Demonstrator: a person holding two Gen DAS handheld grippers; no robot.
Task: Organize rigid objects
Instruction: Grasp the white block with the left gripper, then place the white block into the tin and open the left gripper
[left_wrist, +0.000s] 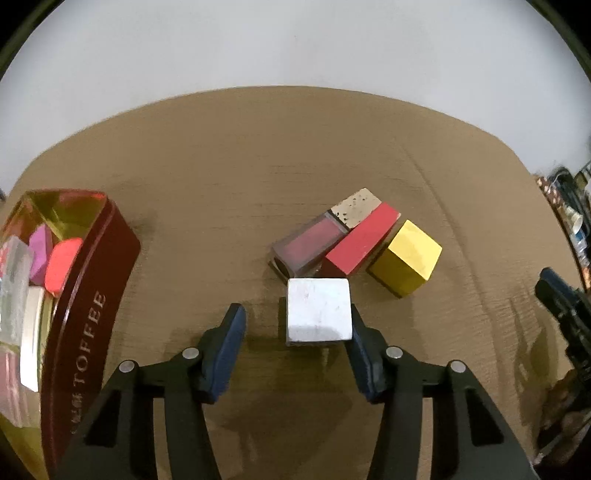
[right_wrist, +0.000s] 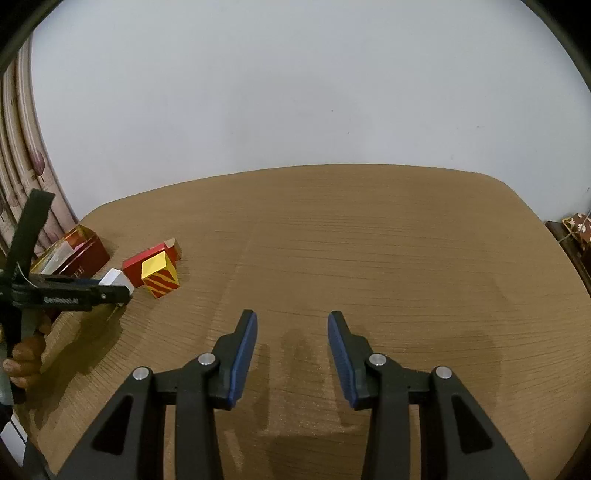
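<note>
A white cube (left_wrist: 317, 310) rests on the wooden table (left_wrist: 221, 184), between the fingers of my left gripper (left_wrist: 295, 314). The right pad touches the cube's side. The left pad (left_wrist: 231, 332) stands apart from it, so the gripper is open. Just beyond the cube lie a pink lip-gloss tube with a gold cap (left_wrist: 314, 240), a red block (left_wrist: 360, 240) and a yellow cube (left_wrist: 406, 258), packed side by side. My right gripper (right_wrist: 291, 321) hovers open over bare table with nothing between its fingers. From there the white cube (right_wrist: 114, 278) shows far left.
A dark red toffee tin (left_wrist: 85, 295) stands open at the left and holds several coloured pieces. The right gripper's body (left_wrist: 561, 306) shows at the right edge. A person's hand (right_wrist: 26, 354) grips the left tool. A white wall backs the table.
</note>
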